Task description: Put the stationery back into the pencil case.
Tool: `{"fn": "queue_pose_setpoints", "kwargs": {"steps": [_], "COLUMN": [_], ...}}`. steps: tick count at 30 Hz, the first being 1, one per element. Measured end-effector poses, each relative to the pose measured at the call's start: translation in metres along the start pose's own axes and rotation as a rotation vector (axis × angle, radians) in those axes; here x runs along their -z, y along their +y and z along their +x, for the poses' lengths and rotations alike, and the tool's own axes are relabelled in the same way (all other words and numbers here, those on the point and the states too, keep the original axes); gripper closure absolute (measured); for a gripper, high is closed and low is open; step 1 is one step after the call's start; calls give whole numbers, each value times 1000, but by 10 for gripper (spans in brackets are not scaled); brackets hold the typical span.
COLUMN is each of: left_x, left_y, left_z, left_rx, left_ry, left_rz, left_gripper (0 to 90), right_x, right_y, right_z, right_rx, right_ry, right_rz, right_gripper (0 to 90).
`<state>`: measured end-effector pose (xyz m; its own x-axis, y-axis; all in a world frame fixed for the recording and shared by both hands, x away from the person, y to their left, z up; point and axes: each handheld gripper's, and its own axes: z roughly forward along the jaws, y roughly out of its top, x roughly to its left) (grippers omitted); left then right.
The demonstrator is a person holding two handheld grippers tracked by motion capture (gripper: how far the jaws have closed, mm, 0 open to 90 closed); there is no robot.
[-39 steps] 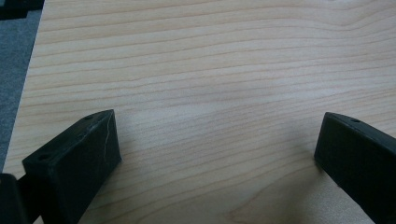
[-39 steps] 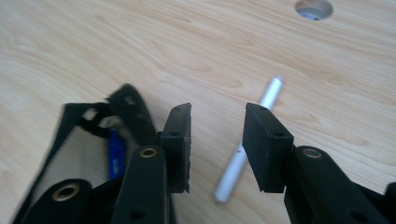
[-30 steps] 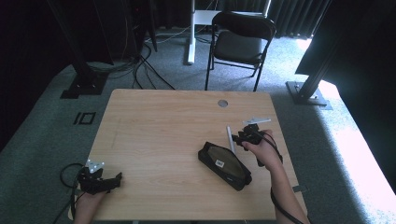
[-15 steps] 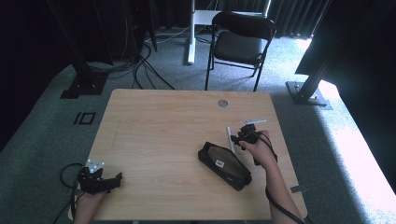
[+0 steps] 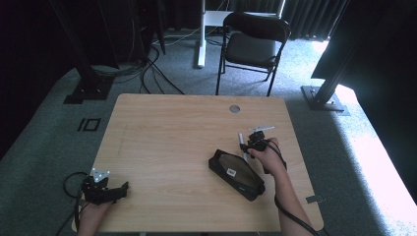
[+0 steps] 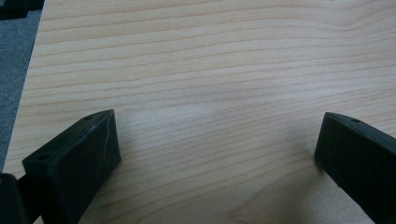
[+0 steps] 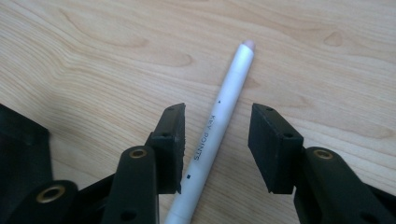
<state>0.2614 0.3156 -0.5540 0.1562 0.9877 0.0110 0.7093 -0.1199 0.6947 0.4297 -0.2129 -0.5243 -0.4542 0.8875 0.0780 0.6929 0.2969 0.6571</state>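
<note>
A white pen (image 7: 229,93) marked "KEY POINTS" lies on the wooden table (image 5: 172,128). My right gripper (image 7: 217,135) stands low over it with a jaw on either side. A small gap shows on each side, so the gripper is open. In the high view the right gripper (image 5: 247,145) sits at the table's right, by the pen (image 5: 241,141) and just beyond a black case (image 5: 236,174). My left gripper (image 5: 122,189) rests at the near left corner. Its jaws (image 6: 217,149) are spread wide over bare wood, open.
A round cable hole (image 5: 234,108) sits near the far edge of the table. A black folding chair (image 5: 253,46) stands beyond the table. Cables lie on the grey carpet at the back left.
My right gripper has sunk a little over the pen. The left gripper has kept still.
</note>
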Motion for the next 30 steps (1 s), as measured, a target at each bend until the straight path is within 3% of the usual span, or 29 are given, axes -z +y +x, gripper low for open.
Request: {"fn": "queue_pose_setpoints", "kwargs": {"steps": [5, 16, 20, 30], "left_x": [0, 0, 0, 0], "left_y": [0, 0, 0, 0], "left_z": [0, 0, 0, 0], "left_rx": [0, 0, 0, 0], "left_ry": [0, 0, 0, 0], "left_rz": [0, 0, 0, 0], "left_gripper": [4, 4, 4, 4], "right_x": [-10, -12, -12, -9], "right_y": [-3, -4, -5, -5], "right_z": [-1, -2, -3, -5], "right_rx": [3, 21, 7, -38], "right_ry": [-13, -57, -75, -57], "right_rz": [30, 26, 19, 28], "right_gripper": [610, 717, 774, 786]}}
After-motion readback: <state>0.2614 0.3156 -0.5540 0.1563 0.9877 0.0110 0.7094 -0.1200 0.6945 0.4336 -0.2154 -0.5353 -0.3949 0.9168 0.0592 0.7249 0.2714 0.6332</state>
